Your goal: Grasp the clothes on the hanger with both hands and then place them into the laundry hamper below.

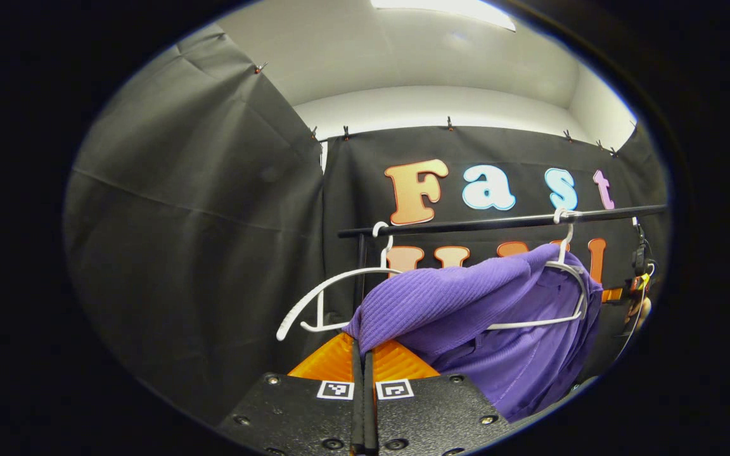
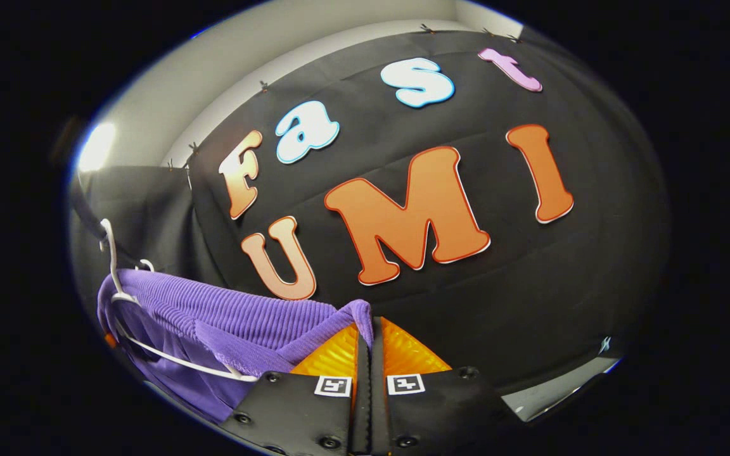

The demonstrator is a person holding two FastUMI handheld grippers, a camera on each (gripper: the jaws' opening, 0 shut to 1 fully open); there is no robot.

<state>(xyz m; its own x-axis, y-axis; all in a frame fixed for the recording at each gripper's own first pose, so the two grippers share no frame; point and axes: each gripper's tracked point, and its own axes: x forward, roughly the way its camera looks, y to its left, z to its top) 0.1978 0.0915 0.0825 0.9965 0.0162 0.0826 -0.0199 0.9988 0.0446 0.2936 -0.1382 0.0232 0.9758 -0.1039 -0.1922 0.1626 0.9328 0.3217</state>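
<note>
A purple ribbed garment (image 1: 466,310) drapes over a white hanger (image 1: 571,278) hooked on a black rail (image 1: 504,221). My left gripper (image 1: 363,345) is shut on the garment's near corner, its orange fingers (image 1: 330,361) pressed together with cloth pinched at the tips. In the right gripper view the same purple garment (image 2: 225,316) stretches from its white hanger (image 2: 115,266) to my right gripper (image 2: 369,326), which is shut on its edge. The far gripper and the hand holding it (image 1: 637,297) show small at the right of the left gripper view.
A second, bare white hanger (image 1: 320,297) hangs on the rail left of the garment. A black upright post (image 1: 360,272) holds the rail's left end. Black cloth walls close in behind and to the left.
</note>
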